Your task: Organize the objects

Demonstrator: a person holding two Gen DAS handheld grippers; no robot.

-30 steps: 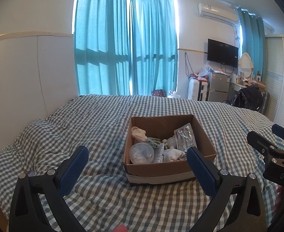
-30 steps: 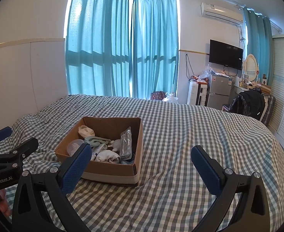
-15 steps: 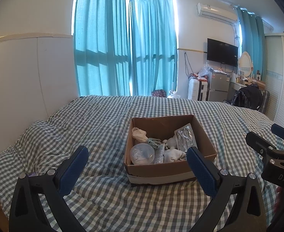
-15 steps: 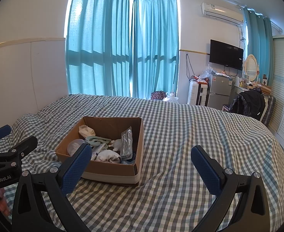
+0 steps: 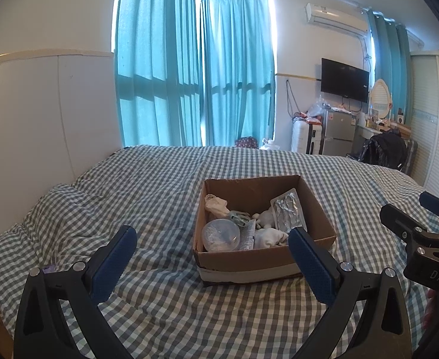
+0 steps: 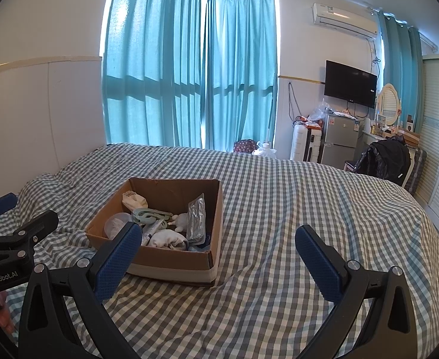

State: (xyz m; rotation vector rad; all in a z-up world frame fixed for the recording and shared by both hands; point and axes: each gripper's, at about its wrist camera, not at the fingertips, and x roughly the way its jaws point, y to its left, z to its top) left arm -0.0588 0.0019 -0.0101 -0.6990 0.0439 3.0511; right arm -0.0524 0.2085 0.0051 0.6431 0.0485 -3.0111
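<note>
A brown cardboard box (image 5: 249, 261) stands on the checked bed; it also shows in the right wrist view (image 6: 171, 261). It holds a clear round container (image 5: 220, 234), a foil blister pack (image 5: 288, 214), white socks (image 5: 268, 236), a green ring toy (image 6: 147, 214), a tube and a cream pouch (image 5: 216, 205). My left gripper (image 5: 212, 264) is open and empty, in front of the box. My right gripper (image 6: 218, 257) is open and empty, to the box's right and in front of it.
The grey-white checked bedspread (image 6: 294, 209) covers the bed. A white headboard wall (image 5: 39, 113) is on the left. Teal curtains (image 5: 195, 74), a small fridge (image 6: 340, 140), a suitcase, a wall TV and a chair with a black bag (image 6: 390, 158) stand beyond the bed.
Both views have shifted only slightly; the box and its contents stay put and both grippers remain open.
</note>
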